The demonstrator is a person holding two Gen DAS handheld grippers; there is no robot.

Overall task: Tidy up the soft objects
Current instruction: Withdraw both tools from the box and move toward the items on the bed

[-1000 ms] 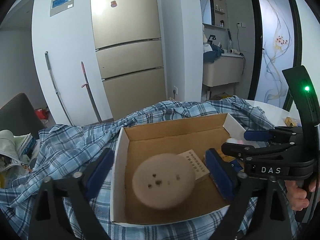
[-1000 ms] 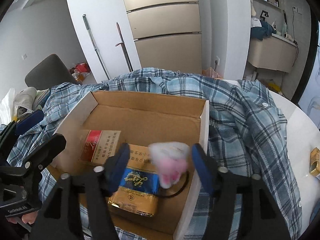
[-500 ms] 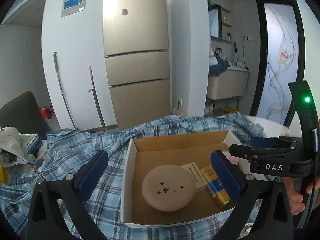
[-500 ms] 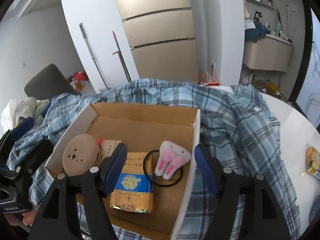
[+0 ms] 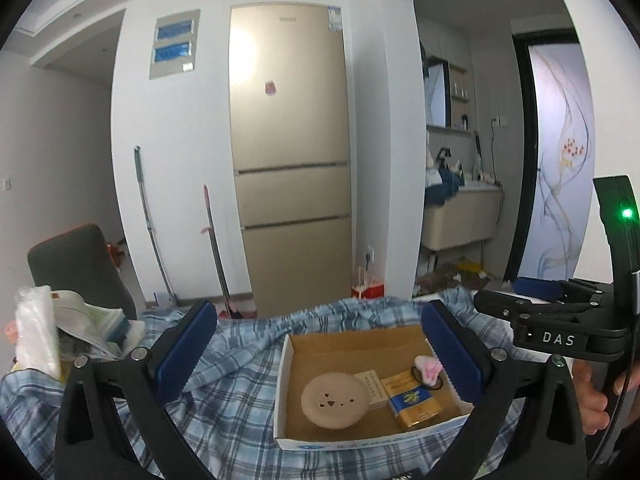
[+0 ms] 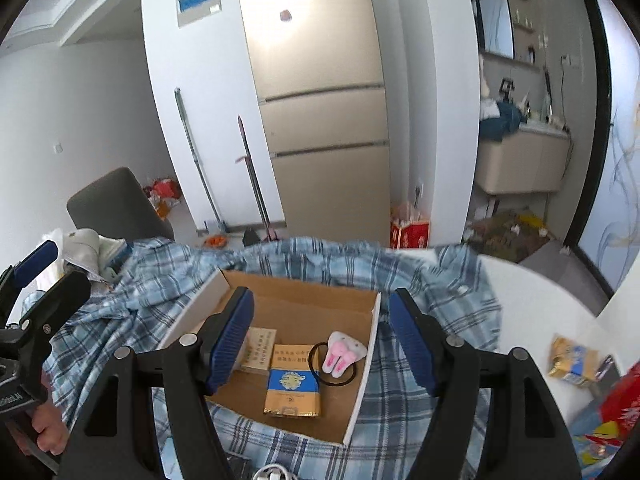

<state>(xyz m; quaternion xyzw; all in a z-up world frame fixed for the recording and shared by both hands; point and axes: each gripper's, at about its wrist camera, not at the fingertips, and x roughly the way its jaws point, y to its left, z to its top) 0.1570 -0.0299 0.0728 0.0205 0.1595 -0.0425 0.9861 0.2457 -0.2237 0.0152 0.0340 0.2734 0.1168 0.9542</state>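
Observation:
An open cardboard box [image 5: 286,392] [image 6: 366,356] sits on a blue plaid shirt [image 5: 228,384] [image 6: 440,300]. Inside lie a round beige puff [image 5: 335,400], a blue and gold packet [image 5: 414,400] [image 6: 294,386], a tan carton [image 6: 260,348], and a pink and white bunny hair tie [image 5: 428,369] [image 6: 342,354]. My left gripper [image 5: 320,348] is open and empty, raised above the box's left side. My right gripper [image 6: 322,340] is open and empty, raised above the box.
A gold fridge [image 5: 292,184], a mop and a broom stand behind. A grey chair [image 5: 80,268] and a pile of bags [image 5: 60,332] are at the left. A yellow packet [image 6: 572,362] lies on the white table [image 6: 532,308] at the right.
Both grippers have let go, risen and pulled back from the box. The puff and the bunny hair tie now lie in the box.

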